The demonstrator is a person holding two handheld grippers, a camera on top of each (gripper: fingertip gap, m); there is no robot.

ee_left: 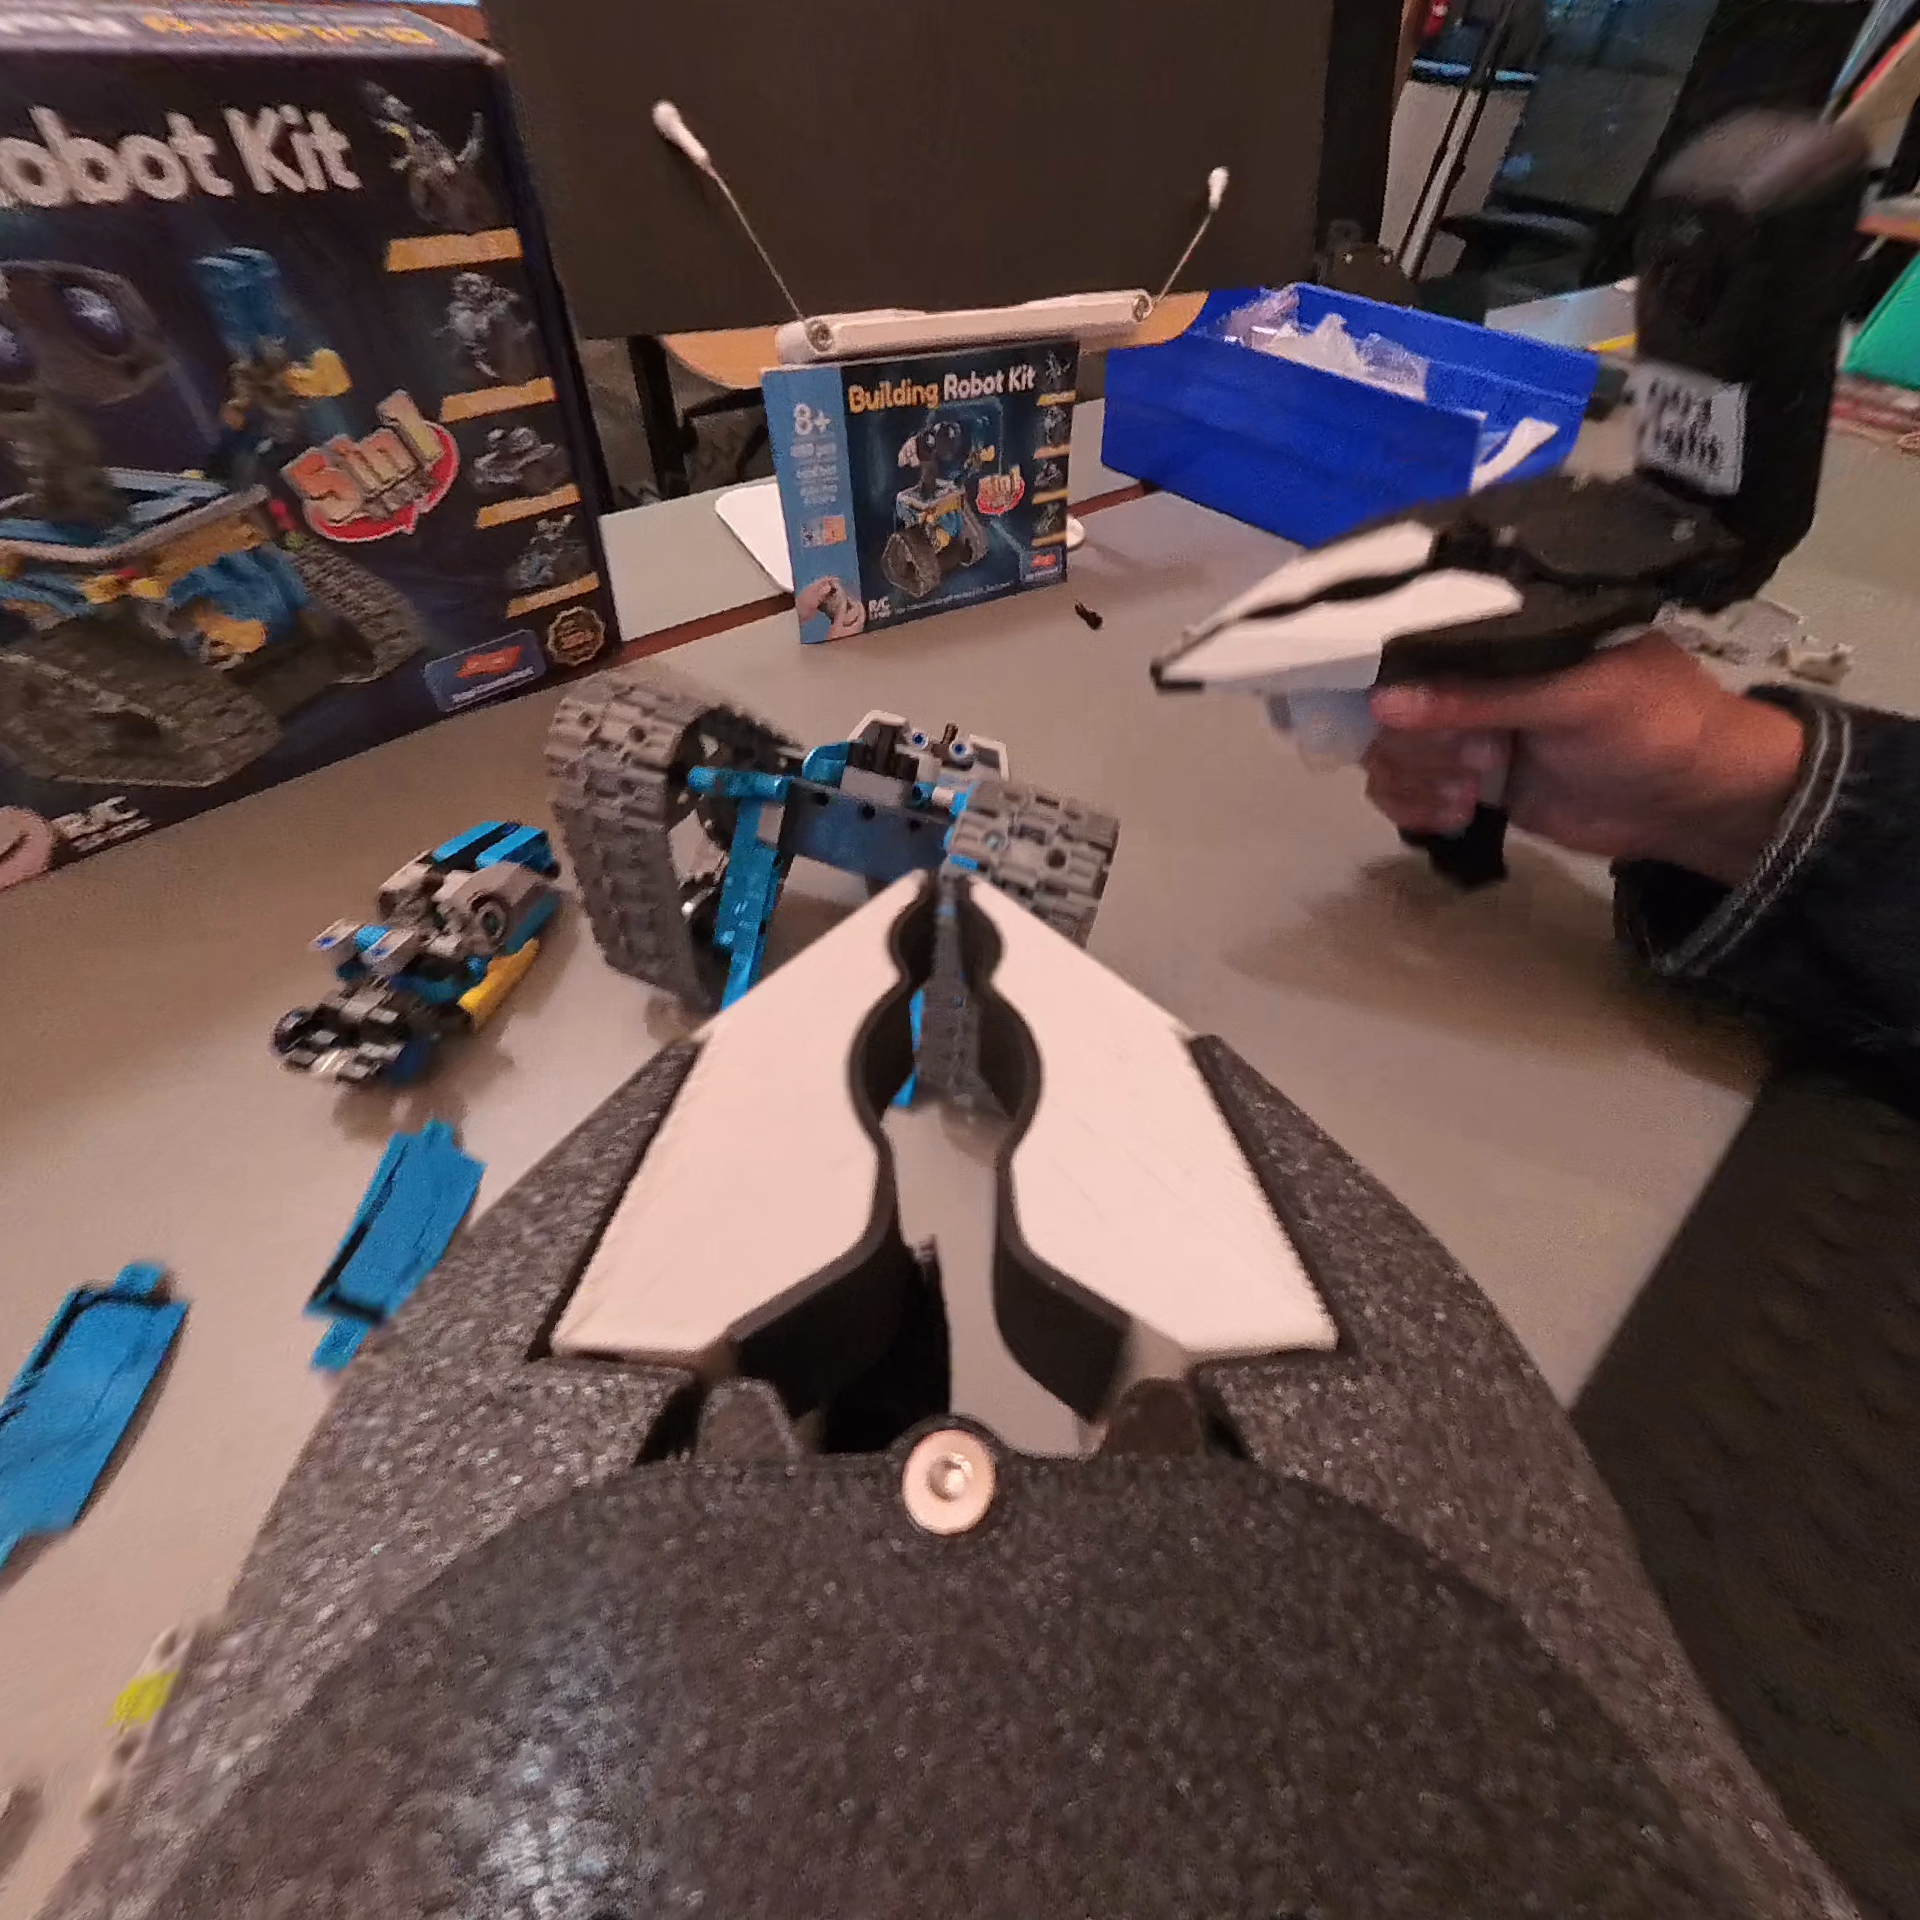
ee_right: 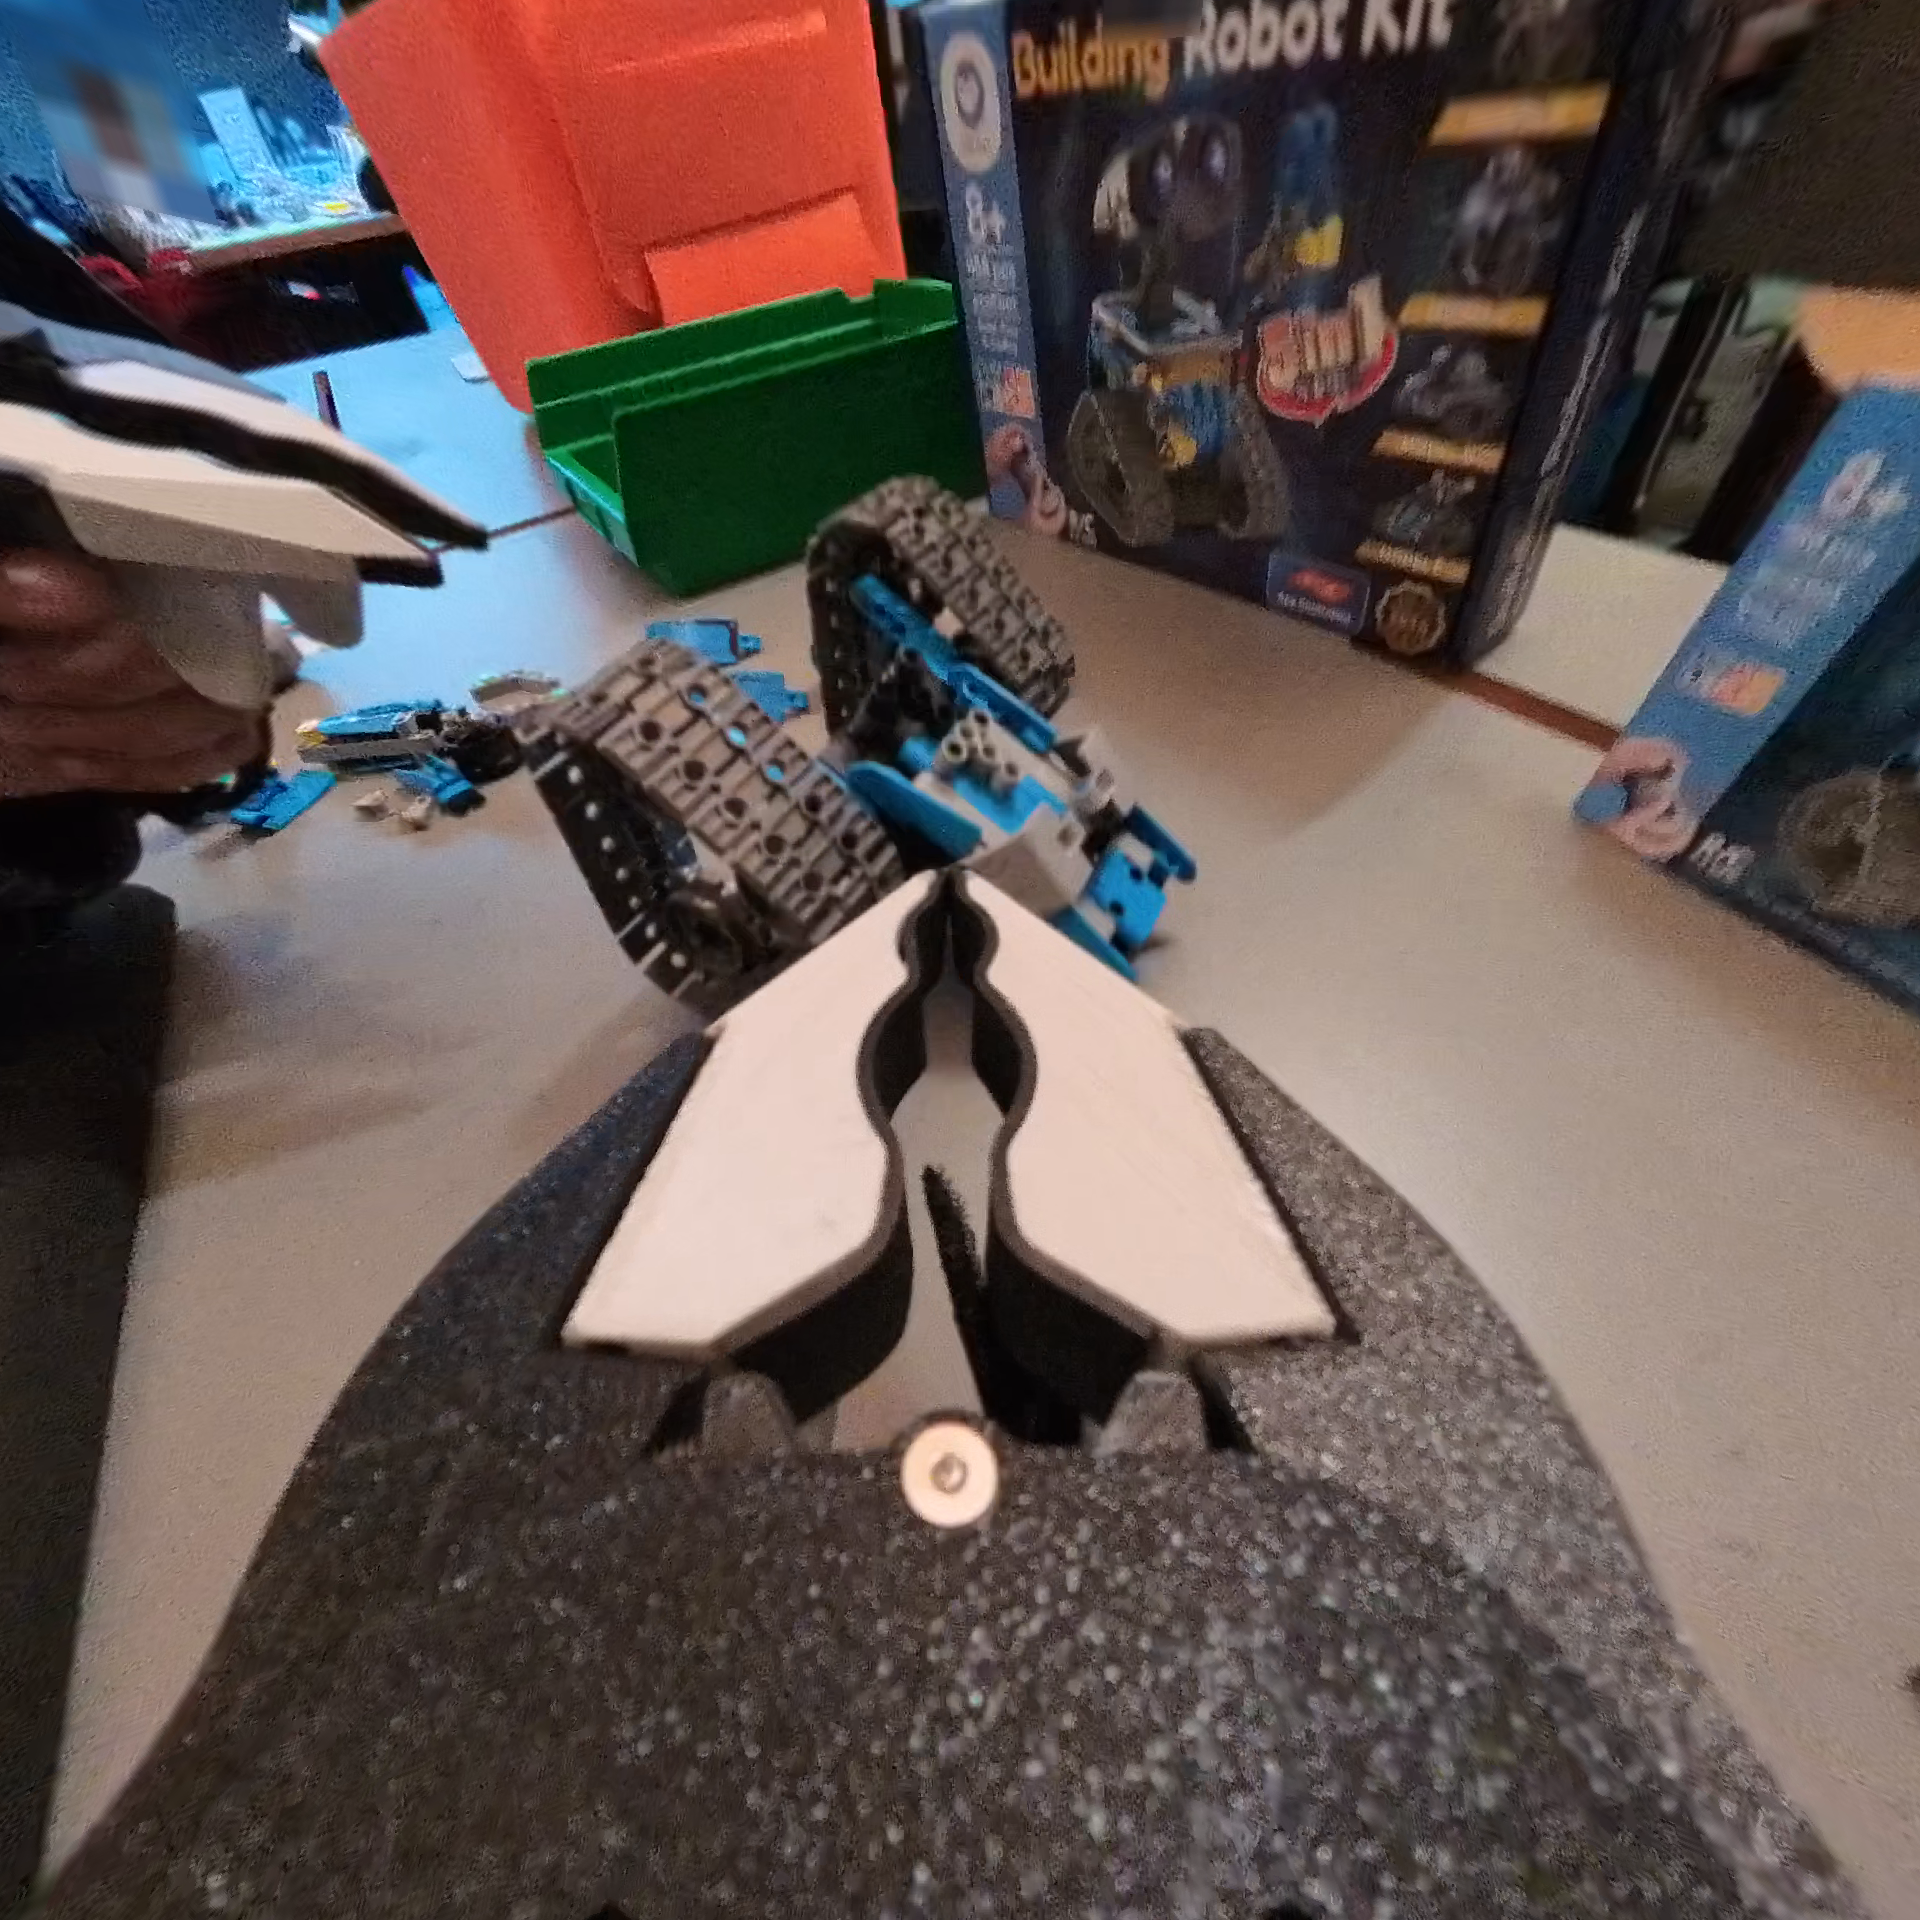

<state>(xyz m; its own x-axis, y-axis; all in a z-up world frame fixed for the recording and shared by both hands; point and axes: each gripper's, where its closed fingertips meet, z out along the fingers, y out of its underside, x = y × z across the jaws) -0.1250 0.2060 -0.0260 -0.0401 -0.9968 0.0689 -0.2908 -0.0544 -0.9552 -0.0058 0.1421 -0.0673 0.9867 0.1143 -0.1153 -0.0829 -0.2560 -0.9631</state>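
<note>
- Left gripper (ee_left: 940, 883): fingers nearly together, clamped on a grey track strip (ee_left: 956, 1018) that hangs from the tracked chassis (ee_left: 831, 821) just ahead.
- Chassis: blue frame with grey treads on both sides, standing tilted on the grey table (ee_left: 1351, 1039) — in the right wrist view it (ee_right: 831, 790) lies just past the fingertips.
- Right gripper (ee_right: 948, 888): tips pressed together with nothing between them, hovering beside the chassis; from the left it (ee_left: 1169, 670) shows in a hand (ee_left: 1579, 748), above the table and apart from the model.
- Left of the chassis: a small blue-and-grey subassembly (ee_left: 416, 956) and loose blue plates (ee_left: 395, 1236).
- Behind: a big kit box (ee_left: 260, 436), a small kit box (ee_left: 925, 478), a blue bin (ee_left: 1320, 436).
- Right view only: a green bin (ee_right: 748, 436) before an orange bin (ee_right: 623, 156).
</note>
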